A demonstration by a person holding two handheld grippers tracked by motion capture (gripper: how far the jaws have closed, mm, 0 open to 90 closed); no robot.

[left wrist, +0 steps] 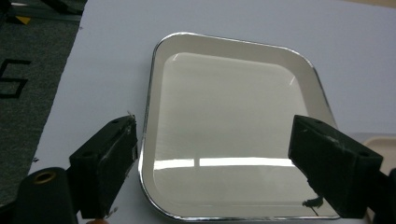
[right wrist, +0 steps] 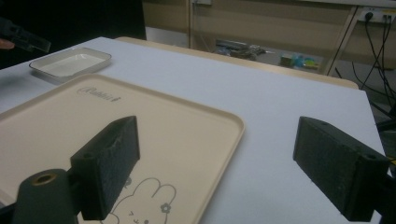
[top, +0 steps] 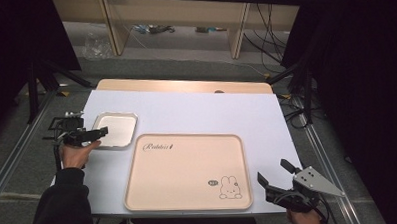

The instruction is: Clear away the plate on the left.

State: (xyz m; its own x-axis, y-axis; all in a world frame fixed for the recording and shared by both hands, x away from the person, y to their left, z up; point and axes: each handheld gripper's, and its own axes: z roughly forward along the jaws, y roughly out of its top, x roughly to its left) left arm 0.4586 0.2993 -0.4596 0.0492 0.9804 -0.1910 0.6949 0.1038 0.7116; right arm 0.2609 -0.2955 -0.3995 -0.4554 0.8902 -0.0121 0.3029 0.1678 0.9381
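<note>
A small white dish with a chrome rim [top: 116, 129] [left wrist: 233, 130] [right wrist: 70, 62] lies empty at the table's left. My left gripper [top: 94, 133] [left wrist: 212, 140] hovers at its left edge, open, its jaws spanning the dish's near end without holding it. A large beige tray with a rabbit drawing [top: 188, 167] [right wrist: 140, 116] lies empty at the front middle. My right gripper [top: 273, 171] [right wrist: 215, 140] is open beside that tray's front right corner, one jaw over the tray and the other over the white table [top: 211, 109], with nothing between them.
A wooden strip [top: 185, 86] runs along the table's far edge. Dark stands and cables [top: 295, 73] flank the table on both sides. Shelving legs [top: 236, 35] stand on the floor beyond. The left gripper's jaw [right wrist: 25, 38] appears far off in the right gripper view.
</note>
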